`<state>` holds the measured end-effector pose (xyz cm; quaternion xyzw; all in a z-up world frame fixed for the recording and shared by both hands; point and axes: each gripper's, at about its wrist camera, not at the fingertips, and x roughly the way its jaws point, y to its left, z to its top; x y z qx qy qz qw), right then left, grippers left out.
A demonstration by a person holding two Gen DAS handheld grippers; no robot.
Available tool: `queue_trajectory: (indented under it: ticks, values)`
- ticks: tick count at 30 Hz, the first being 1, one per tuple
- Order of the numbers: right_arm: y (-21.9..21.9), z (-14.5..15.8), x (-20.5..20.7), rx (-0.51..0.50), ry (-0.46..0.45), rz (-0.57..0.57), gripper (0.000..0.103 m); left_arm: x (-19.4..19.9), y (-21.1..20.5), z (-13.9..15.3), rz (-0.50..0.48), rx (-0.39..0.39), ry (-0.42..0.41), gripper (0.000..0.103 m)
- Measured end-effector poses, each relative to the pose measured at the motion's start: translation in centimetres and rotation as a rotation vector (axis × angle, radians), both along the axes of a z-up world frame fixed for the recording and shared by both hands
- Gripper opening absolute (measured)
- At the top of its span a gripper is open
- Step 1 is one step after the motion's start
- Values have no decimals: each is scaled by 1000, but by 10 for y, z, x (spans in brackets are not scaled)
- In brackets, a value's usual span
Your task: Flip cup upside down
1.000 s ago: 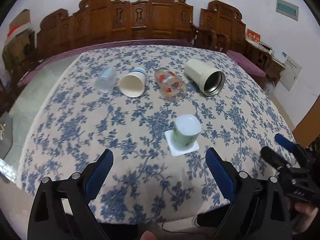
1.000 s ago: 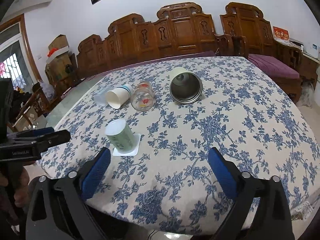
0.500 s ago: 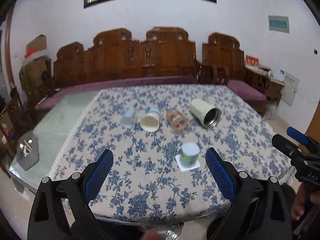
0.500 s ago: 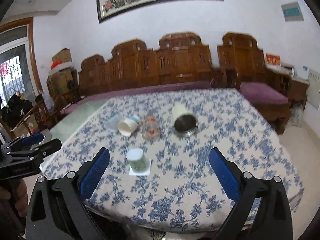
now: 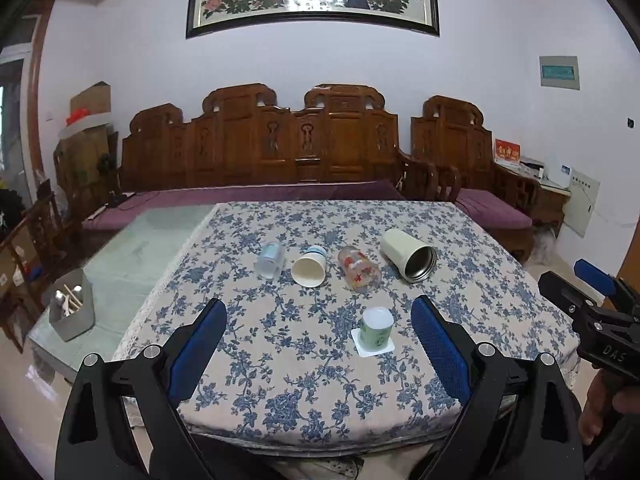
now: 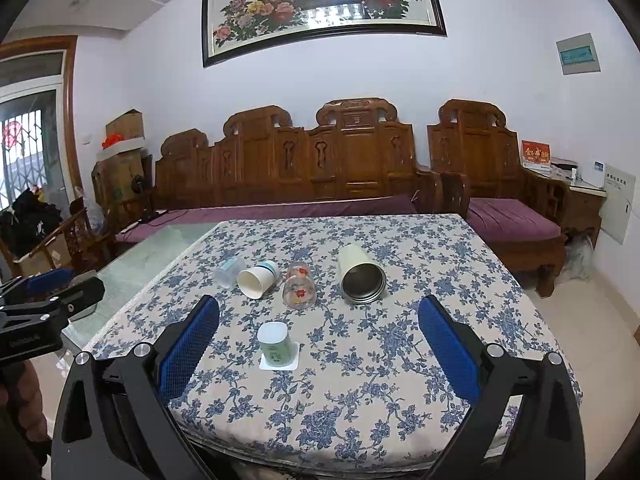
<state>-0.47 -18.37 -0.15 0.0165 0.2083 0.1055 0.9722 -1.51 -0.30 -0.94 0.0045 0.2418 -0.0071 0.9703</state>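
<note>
A green cup (image 5: 376, 329) stands upside down on a white square coaster (image 5: 373, 347) near the table's front; it also shows in the right wrist view (image 6: 275, 343). Behind it several cups lie on their sides: a clear plastic cup (image 5: 270, 259), a white paper cup (image 5: 308, 270), a glass with red flowers (image 5: 358, 269) and a cream steel tumbler (image 5: 408, 254). My left gripper (image 5: 319, 346) is open and empty, held back from the table's front edge. My right gripper (image 6: 319, 348) is open and empty, also back from the edge.
The table wears a blue floral cloth (image 5: 320, 384). A carved wooden bench (image 5: 296, 148) with purple cushions runs behind it. A glass-topped table (image 5: 132, 248) with a grey chopstick holder (image 5: 72, 310) stands at the left. The right gripper shows at the left view's right edge (image 5: 592, 312).
Both grippers have pulled back and up from the table, so the cups look smaller and farther. The green cup stays upside down on its coaster. Both stay open.
</note>
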Motion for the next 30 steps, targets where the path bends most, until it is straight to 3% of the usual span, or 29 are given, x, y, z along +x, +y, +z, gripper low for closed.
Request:
queue_trajectory:
  ticks: [30]
  values:
    - [0,-5,2,0,4,-2,100,-5,-2,4,-2,2,-25,90]
